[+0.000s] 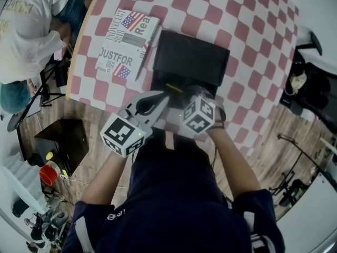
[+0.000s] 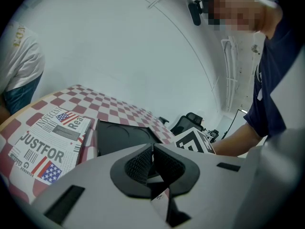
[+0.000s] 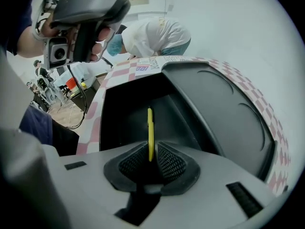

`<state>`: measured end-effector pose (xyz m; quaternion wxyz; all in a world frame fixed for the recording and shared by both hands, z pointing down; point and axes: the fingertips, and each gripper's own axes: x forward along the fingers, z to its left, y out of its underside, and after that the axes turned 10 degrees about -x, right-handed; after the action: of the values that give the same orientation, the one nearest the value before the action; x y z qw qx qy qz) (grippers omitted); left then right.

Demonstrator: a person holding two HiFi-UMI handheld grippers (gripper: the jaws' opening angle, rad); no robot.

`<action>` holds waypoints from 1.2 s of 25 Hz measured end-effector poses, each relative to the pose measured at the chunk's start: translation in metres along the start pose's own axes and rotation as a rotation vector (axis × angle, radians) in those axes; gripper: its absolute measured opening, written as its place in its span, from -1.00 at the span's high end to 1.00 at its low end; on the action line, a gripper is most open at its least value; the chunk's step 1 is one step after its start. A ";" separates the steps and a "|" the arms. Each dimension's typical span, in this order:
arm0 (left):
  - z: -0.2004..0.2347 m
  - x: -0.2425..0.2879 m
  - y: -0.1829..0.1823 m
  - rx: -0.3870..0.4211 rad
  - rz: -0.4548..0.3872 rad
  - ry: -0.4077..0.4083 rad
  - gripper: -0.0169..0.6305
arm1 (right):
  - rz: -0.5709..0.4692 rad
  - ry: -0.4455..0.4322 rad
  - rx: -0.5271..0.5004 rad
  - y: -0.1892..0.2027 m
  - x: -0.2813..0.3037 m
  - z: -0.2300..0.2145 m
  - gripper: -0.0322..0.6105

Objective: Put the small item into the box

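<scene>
A black box (image 1: 189, 57) lies open on the red-and-white checked table (image 1: 247, 30), its lid (image 3: 224, 109) tipped back. My right gripper (image 3: 151, 149) is shut on a thin yellow item (image 3: 150, 128) that stands on edge over the box's dark inside (image 3: 128, 113). In the head view the yellow item (image 1: 175, 88) shows at the box's near edge, just ahead of the right gripper (image 1: 185, 95). My left gripper (image 1: 162, 96) hovers beside it at the box's near left corner. Its jaws are shut with nothing between them, and the box (image 2: 121, 137) lies beyond the left gripper (image 2: 153, 151).
A newspaper-print package (image 1: 126, 41) lies left of the box on the table. A person in a white shirt (image 1: 26, 30) bends at the table's far left. Chairs and stands (image 1: 305, 83) crowd the floor to the right, and a black case (image 1: 60, 141) sits on the floor at left.
</scene>
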<state>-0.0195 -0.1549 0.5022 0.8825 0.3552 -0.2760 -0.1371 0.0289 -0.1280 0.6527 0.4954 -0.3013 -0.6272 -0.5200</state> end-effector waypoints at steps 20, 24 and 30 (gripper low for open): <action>-0.050 -0.007 -0.040 0.135 -0.013 0.054 0.83 | -0.350 0.194 0.282 -0.005 -0.135 -0.032 0.73; -0.064 -0.010 -0.047 0.182 -0.016 0.063 0.83 | -0.409 0.235 0.316 -0.004 -0.159 -0.031 0.76; -0.083 -0.020 -0.058 0.227 -0.027 0.074 0.83 | -0.488 0.279 0.339 -0.008 -0.187 -0.026 0.79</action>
<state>0.0103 -0.1416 0.4047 0.8443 0.4614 -0.2522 -0.1037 0.0908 -0.1290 0.4744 0.4807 0.0187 -0.6844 -0.5479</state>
